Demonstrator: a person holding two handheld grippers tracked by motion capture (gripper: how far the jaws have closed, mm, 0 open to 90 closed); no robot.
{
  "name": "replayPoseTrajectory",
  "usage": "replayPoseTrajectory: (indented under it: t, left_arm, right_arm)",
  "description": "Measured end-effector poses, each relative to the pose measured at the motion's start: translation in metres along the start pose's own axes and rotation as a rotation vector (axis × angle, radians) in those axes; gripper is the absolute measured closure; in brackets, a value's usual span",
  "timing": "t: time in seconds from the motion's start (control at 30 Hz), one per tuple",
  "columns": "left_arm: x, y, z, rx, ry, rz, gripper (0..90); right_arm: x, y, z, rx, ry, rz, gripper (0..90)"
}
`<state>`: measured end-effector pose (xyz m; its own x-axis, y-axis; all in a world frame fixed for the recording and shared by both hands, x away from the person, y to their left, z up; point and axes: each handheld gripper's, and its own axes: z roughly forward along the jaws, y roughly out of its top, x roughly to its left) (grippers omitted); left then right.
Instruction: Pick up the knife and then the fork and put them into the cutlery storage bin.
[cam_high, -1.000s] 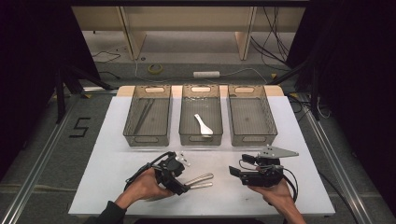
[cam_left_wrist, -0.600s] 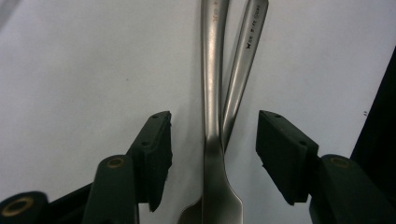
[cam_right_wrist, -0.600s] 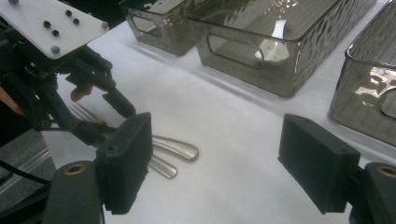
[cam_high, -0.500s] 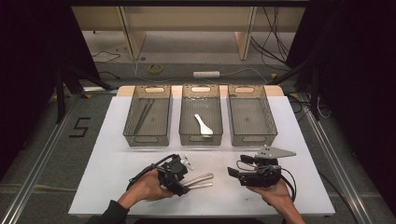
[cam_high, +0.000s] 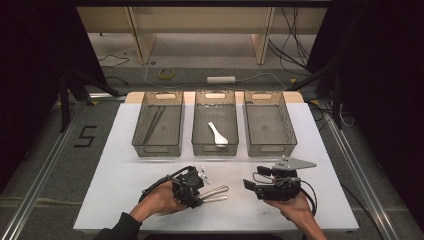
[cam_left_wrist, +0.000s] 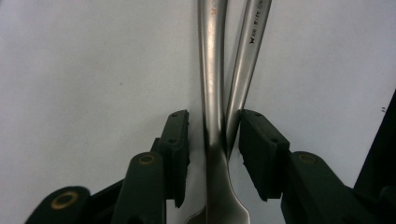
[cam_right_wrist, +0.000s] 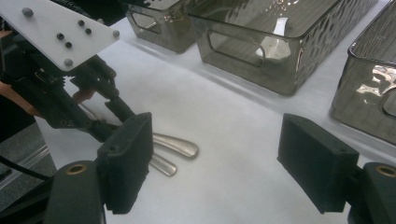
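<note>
The two metal utensils (cam_high: 214, 193) lie side by side on the white table (cam_high: 125, 170), near its front edge and well apart from the three clear bins (cam_high: 215, 150) farther back; their rounded handle ends point toward the right gripper (cam_high: 248, 184). The left gripper (cam_left_wrist: 214, 140) straddles both handles near the neck, where they widen toward the working ends; its jaws stand on either side, close to the metal, and whether they already press on it cannot be told. The right gripper hovers beside the handle ends with its jaws spread wide and nothing between them. Judged by their polished finish, the utensils are rigid, moderately light and slippery: smooth steel offers the pads little friction, and two rounded handles pinched together are liable to roll or scissor against each other. The recommended hold is across the necks, where the two pieces lie closest and the section flattens, with the pads square to the handles. The middle bin holds a white spoon (cam_high: 217, 133), and the left bin holds dark slender items (cam_high: 155, 122), too indistinct to identify.
</note>
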<state>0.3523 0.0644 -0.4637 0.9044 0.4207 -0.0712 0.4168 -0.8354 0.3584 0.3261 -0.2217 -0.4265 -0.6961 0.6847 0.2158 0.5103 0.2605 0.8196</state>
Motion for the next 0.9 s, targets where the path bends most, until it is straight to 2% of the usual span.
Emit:
replayPoseTrajectory:
  t: [0.27, 0.33, 0.4, 0.9]
  left_arm:
    - [-0.0045, 0.0014, 0.0009, 0.016, 0.013, 0.018, 68.8]
    - [-0.0038, 0.0011, 0.0004, 0.018, 0.003, 0.026, 70.4]
    - [-0.0043, 0.0009, 0.0008, 0.018, -0.005, 0.025, 75.1]
    - [-0.0045, -0.0001, -0.0007, 0.008, -0.012, 0.012, 79.3]
  right_arm:
    - [0.0006, -0.0001, 0.0, 0.001, -0.001, 0.002, 27.8]
    - [0.0007, 0.0, 0.0002, 0.002, -0.002, 0.003, 27.8]
    - [0.0007, -0.0001, 0.0003, 0.003, -0.002, 0.003, 28.0]
    - [0.0002, 0.0, 0.0, 0.003, -0.003, 0.002, 28.6]
